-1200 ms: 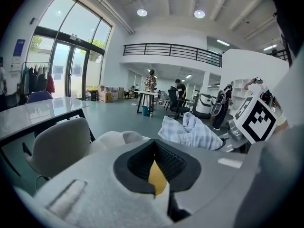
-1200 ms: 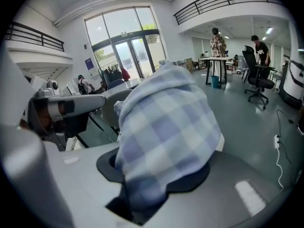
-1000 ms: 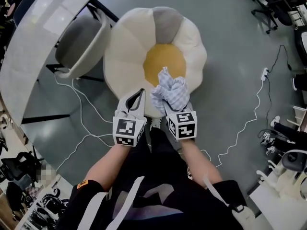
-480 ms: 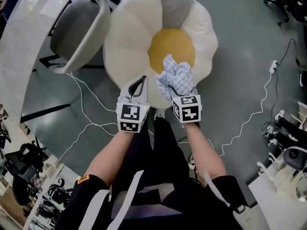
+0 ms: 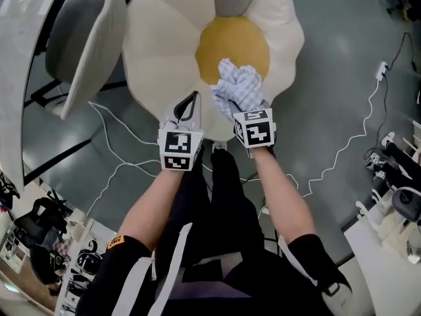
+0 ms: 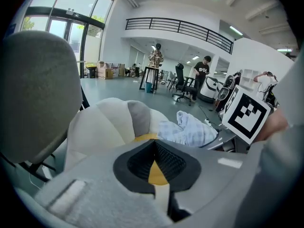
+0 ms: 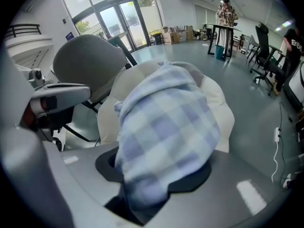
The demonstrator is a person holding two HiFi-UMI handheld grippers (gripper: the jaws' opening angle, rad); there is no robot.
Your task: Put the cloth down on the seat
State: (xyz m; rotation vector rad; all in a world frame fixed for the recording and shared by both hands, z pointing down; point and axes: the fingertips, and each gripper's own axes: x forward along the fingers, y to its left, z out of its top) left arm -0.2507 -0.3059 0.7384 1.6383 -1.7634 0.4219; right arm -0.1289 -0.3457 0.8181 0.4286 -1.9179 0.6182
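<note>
The seat (image 5: 161,38) is a big flower-shaped cushion on the floor, with cream petals, one grey petal and a yellow centre (image 5: 230,41). A bunched blue-and-white checked cloth (image 5: 238,87) sticks out of my right gripper (image 5: 248,105), which is shut on it, over the near rim of the yellow centre. In the right gripper view the cloth (image 7: 164,127) fills the jaws and hides the fingertips. My left gripper (image 5: 191,103) is beside it to the left, over a cream petal, fingers together and empty. The left gripper view shows the cloth (image 6: 187,129) to its right.
A grey shell chair (image 5: 85,45) stands left of the cushion, next to a curved white desk (image 5: 13,78). White cables (image 5: 118,170) trail over the grey floor near my feet, and a power strip (image 5: 383,68) lies at the right. Office chairs and people are far off.
Both grippers have come down toward the cushion, which now looks larger and nearer. The cloth stays in the right gripper, still at the near edge of the yellow centre.
</note>
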